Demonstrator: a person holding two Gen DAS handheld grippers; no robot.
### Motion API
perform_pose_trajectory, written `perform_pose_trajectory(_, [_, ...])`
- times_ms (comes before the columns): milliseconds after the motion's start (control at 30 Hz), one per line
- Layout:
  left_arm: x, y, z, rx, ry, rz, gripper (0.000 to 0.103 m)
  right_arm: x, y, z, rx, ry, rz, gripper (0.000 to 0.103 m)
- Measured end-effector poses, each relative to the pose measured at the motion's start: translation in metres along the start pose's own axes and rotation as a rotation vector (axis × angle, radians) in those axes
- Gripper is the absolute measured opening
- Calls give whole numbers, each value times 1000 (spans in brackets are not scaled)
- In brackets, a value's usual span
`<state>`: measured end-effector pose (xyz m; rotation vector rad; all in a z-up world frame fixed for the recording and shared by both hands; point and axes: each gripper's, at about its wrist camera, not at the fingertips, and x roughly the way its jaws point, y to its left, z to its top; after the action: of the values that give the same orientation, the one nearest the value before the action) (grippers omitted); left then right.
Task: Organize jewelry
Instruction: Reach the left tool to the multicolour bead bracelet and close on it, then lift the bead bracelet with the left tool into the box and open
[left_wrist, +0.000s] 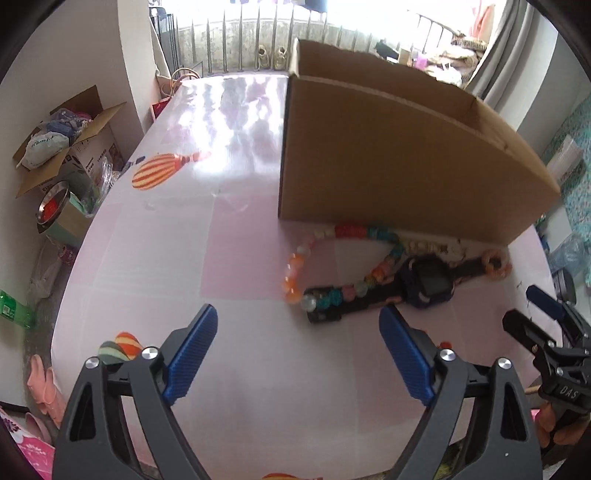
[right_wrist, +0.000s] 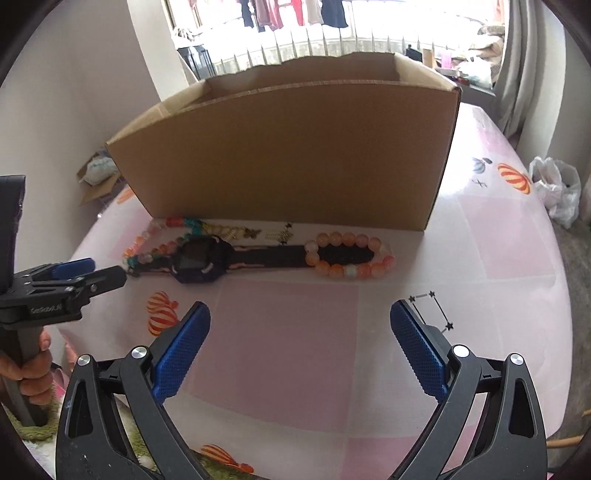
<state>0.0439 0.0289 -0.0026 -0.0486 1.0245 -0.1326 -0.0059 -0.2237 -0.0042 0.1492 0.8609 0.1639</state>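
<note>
The jewelry is lying in a loose row on the pink surface (right_wrist: 295, 350), just in front of the near wall of an open cardboard box (right_wrist: 288, 155), probably so each piece can be lifted over that wall and dropped inside. A dark watch (right_wrist: 199, 262) is stretching its strap along the row. One end of the strap is lying inside an orange bead bracelet (right_wrist: 347, 254), while a multicoloured bead necklace (left_wrist: 354, 258) is curling around the other end. A few small gold pieces (right_wrist: 255, 233) are sitting between the watch and the box, too small to identify.

The left gripper (left_wrist: 299, 350) is hovering near the necklace end with its jaws standing wide and nothing between them. The right gripper (right_wrist: 299, 343) is facing the middle of the row, likewise spread and empty. Each gripper is apparently taking its own side of the row. No piece is looking lifted yet, so the sorting seems to be only starting.
</note>
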Motion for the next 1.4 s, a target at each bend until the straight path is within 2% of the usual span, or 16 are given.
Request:
perform_pose_trajectory(133, [15, 2, 24, -1, 23, -26, 58, 4, 8, 16, 4, 8, 56, 74])
perform_pose_trajectory(300, [45, -4, 36, 46, 121, -5, 35, 0, 26, 31, -12, -6, 103, 65])
perform_pose_trajectory(400, [47, -7, 38, 92, 102, 31, 22, -3, 25, 31, -26, 4, 120, 58])
perform_pose_trajectory(433, [47, -6, 37, 98, 100, 38, 15, -3, 26, 31, -26, 14, 132, 54])
perform_pose_trajectory(500, [46, 0, 37, 100, 96, 23, 9, 3, 30, 34, -24, 45, 148, 43])
perform_pose_trajectory(600, [43, 14, 35, 73, 99, -34, 9, 12, 40, 41, -30, 79, 179, 34])
perform_pose_trajectory(867, [32, 45, 17, 9, 106, -102, 9, 44, 87, 58, -109, 139, 207, 34])
perform_pose_trajectory(967, [33, 52, 15, 0, 92, -120, 9, 63, 104, 61, -140, 170, 188, 34])
perform_pose_trajectory(1133, [33, 55, 13, -9, 78, -149, 9, 82, 119, 58, -191, 194, 100, 30])
perform_pose_trajectory(1333, [27, 47, 10, 10, 66, -164, 9, 101, 129, 54, -224, 206, 11, 16])
perform_pose_trajectory(1367, [27, 47, 10, 15, 61, -163, 9, 102, 129, 54, -225, 205, 9, 8])
perform_pose_trajectory(1400, [26, 46, 10, 20, 56, -161, 9, 101, 129, 53, -220, 204, 13, 8])
